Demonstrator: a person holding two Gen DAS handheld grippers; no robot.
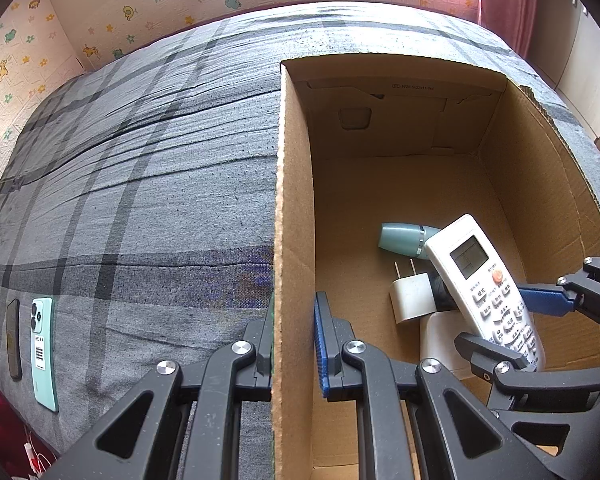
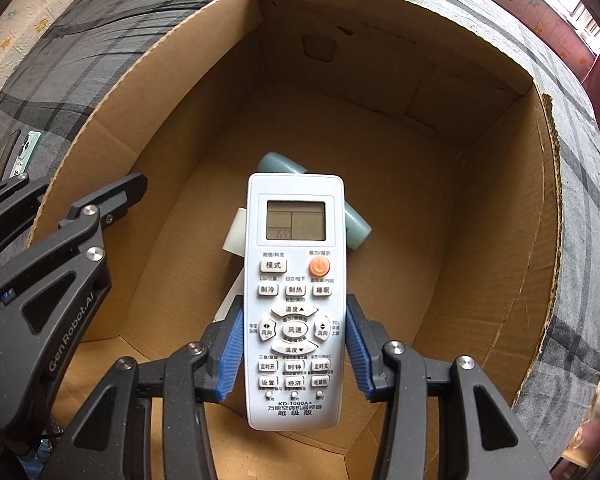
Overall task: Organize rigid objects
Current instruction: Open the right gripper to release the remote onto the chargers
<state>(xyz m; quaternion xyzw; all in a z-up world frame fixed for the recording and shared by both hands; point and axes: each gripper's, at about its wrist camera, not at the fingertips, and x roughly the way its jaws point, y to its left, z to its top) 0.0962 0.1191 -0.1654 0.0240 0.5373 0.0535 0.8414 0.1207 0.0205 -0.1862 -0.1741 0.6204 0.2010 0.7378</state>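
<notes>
My right gripper [image 2: 295,340] is shut on a white air-conditioner remote [image 2: 295,300] and holds it above the floor of an open cardboard box [image 2: 480,200]. The remote also shows in the left wrist view [image 1: 486,292], held by the right gripper [image 1: 512,320]. My left gripper [image 1: 294,336] grips the box's left wall [image 1: 294,200], one finger on each side. Inside the box lie a teal bottle [image 1: 402,239], a white plug adapter [image 1: 410,296] and a white block [image 1: 440,336]. A teal phone [image 1: 43,352] and a dark phone [image 1: 13,338] lie on the bed.
The box stands on a bed with a grey plaid cover [image 1: 140,160]. A wall with cartoon stickers [image 1: 20,60] and a window are behind the bed. A red curtain [image 1: 508,0] hangs at the back right.
</notes>
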